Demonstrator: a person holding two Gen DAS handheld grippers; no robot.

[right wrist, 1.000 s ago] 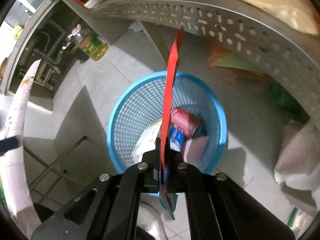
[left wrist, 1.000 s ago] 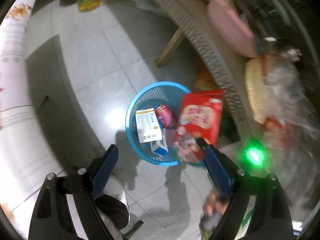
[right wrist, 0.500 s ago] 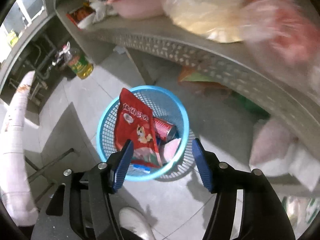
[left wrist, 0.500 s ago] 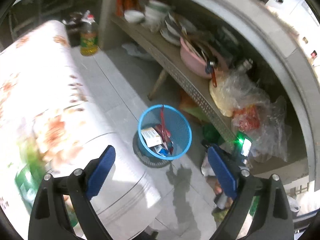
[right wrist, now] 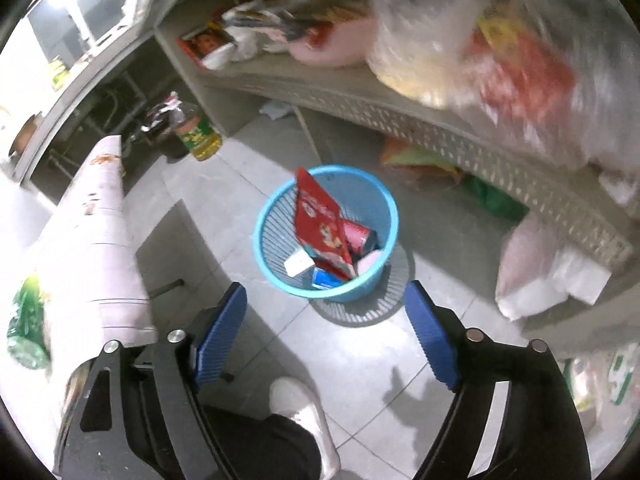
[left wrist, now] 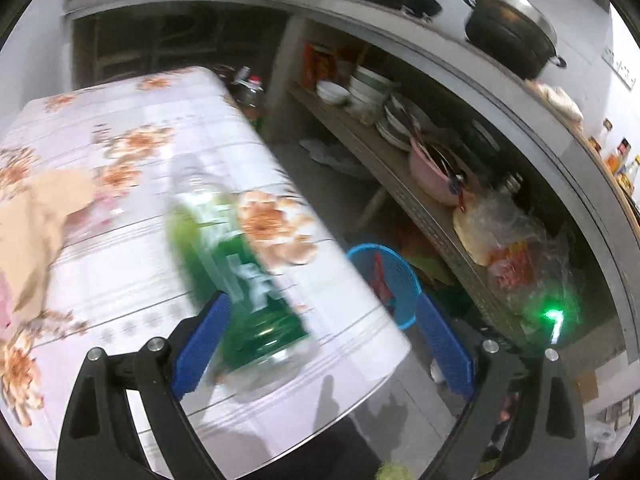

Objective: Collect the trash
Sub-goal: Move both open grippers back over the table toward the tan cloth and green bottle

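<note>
On the floor by the shelf: blue basket (right wrist: pixel 326 236), standing on pale tiles near the low slatted shelf (right wrist: pixel 400 116)
Basket contents: red snack bag (right wrist: pixel 320 224) standing on edge and leaning against the far-left wall, a red can (right wrist: pixel 358 236), a small white box (right wrist: pixel 299 263) and a blue carton (right wrist: pixel 326 279)
Right gripper (right wrist: pixel 326 336): above the floor on the near side of the basket, jaws wide apart after just opening, nothing between them
Left gripper (left wrist: pixel 322 340): over the near right part of the flowered table (left wrist: pixel 132 240), jaws wide apart, gripping nothing
Bottle (left wrist: pixel 236 272): clear plastic with a green label, lying on the table, blurred; its near end lies just beside the left blue pad (left wrist: pixel 200 344), contact cannot be told
Brown paper (left wrist: pixel 36 220): crumpled, at the left edge of the table
Oil bottle (right wrist: pixel 198 134): yellow, on the floor at the far left
Shoe (right wrist: pixel 308 412): pale, on the tiles between the right gripper's arms
</note>
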